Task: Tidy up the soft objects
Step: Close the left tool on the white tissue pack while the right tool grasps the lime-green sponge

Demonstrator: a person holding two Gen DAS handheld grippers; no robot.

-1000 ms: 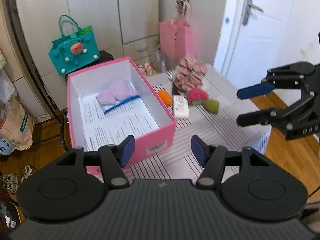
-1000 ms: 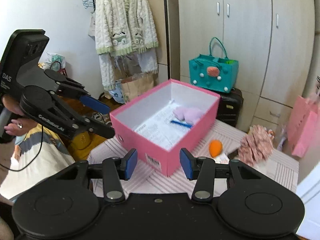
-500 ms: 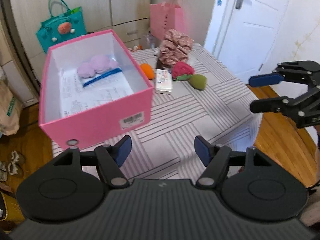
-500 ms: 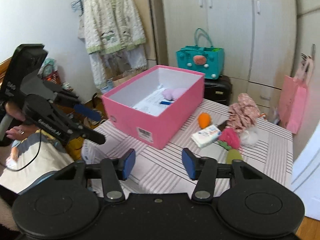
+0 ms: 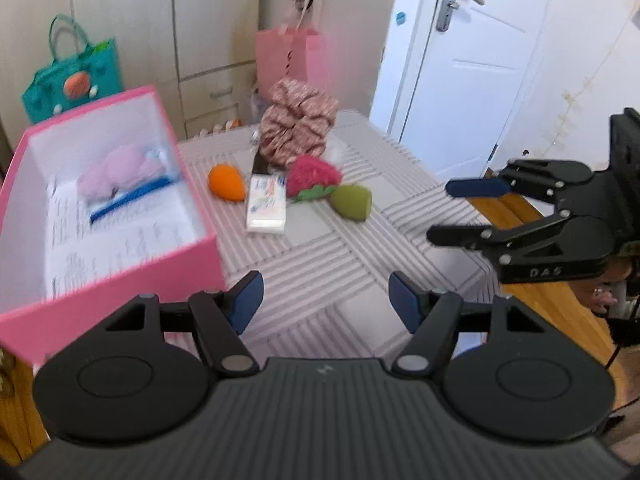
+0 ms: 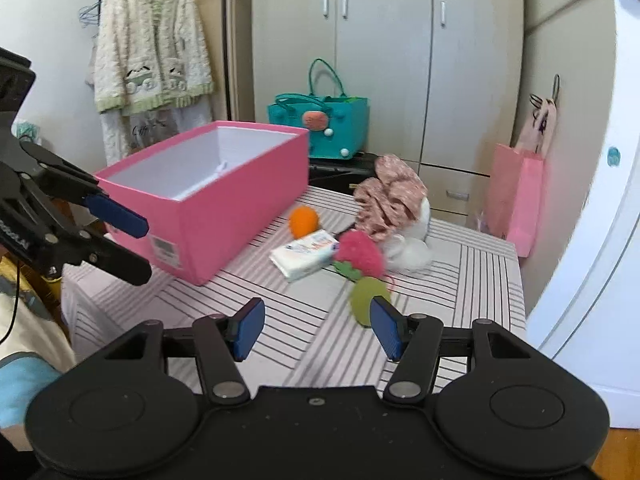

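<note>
Left gripper (image 5: 326,300) and right gripper (image 6: 317,330) both parted about halfway, jaws just widened, nothing between them. Open pink cardboard box (image 5: 120,276) on striped table (image 5: 340,248); orange sponge (image 5: 227,182), tissue pack (image 5: 267,208), pink plush strawberry (image 5: 314,176), green sponge (image 5: 352,201) beside it.

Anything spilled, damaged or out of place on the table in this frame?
Nothing is spilled or damaged. The soft items, orange sponge, tissue pack, pink knitted strawberry, green sponge and scrunchie, sit loosely clustered outside the pink box, not yet sorted.
</note>
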